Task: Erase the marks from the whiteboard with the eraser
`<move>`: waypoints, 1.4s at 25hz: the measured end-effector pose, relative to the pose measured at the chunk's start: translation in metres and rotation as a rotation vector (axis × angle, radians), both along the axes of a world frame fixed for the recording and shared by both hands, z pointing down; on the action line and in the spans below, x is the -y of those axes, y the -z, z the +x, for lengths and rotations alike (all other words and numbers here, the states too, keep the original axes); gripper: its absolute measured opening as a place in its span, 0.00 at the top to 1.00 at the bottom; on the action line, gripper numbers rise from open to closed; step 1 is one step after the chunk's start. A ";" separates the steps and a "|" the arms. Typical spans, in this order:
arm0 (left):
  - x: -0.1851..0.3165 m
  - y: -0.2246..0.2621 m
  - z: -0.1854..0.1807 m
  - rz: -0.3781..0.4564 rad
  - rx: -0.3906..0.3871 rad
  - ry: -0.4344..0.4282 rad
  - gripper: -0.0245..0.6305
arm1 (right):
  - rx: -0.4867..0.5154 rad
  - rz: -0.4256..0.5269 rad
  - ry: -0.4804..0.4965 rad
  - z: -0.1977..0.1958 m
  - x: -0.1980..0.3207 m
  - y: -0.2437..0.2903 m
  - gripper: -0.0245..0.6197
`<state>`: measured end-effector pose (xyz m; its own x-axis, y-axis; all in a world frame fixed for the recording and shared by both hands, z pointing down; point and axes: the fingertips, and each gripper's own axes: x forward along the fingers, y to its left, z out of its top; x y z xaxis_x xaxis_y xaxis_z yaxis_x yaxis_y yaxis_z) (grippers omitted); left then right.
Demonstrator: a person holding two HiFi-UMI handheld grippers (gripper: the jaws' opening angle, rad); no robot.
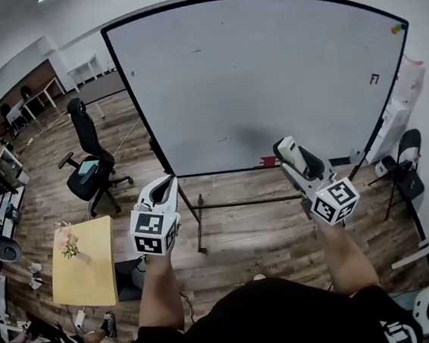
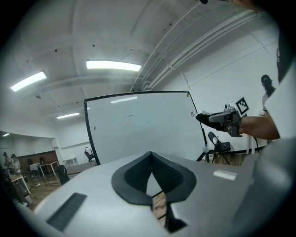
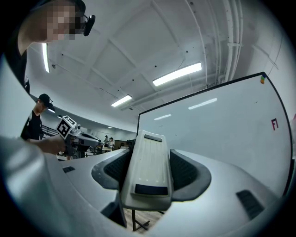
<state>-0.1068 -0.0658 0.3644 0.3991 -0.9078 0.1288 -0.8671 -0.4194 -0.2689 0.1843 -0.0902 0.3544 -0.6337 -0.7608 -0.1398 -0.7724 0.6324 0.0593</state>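
Both forearms of the person are reaching forward from a black shirt, each hand carrying a gripper toward the whiteboard (image 1: 266, 78).

The right gripper (image 1: 295, 155) is pointing at the lower right part of the whiteboard. Its jaws are clenching a pale grey eraser (image 1: 289, 151). In the right gripper view the eraser (image 3: 148, 169) is sitting lengthwise between the two dark pads (image 3: 185, 172), with its far end sticking out beyond them. In the left gripper view this gripper is hanging in front of the whiteboard's right edge, and the eraser does not seem to be touching the surface.

The left gripper (image 1: 168, 182) is hovering before the lower left corner of the whiteboard. Its jaws are closing on nothing, and their tips are meeting in the left gripper view (image 2: 151, 155).

A small red mark (image 1: 374, 78) is showing near the right edge of the whiteboard, and a few faint dark marks (image 1: 196, 51) are lying on its upper left part. Coloured magnets (image 1: 397, 28) are sitting in its upper right corner.

To the left of the whiteboard a black office chair (image 1: 88, 169) is standing on the wooden floor (image 1: 251, 231). Nearer to the person, a low yellow counter (image 1: 92, 275) is carrying some flowers (image 1: 68, 243).
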 end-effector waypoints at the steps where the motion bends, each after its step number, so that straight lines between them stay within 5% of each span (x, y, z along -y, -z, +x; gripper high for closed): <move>1: 0.003 0.001 0.000 0.001 0.001 0.003 0.95 | 0.000 0.001 0.004 -0.001 0.004 0.001 0.56; 35: 0.100 -0.009 -0.011 -0.027 0.041 0.112 0.95 | 0.013 -0.068 0.099 -0.017 0.124 -0.017 0.56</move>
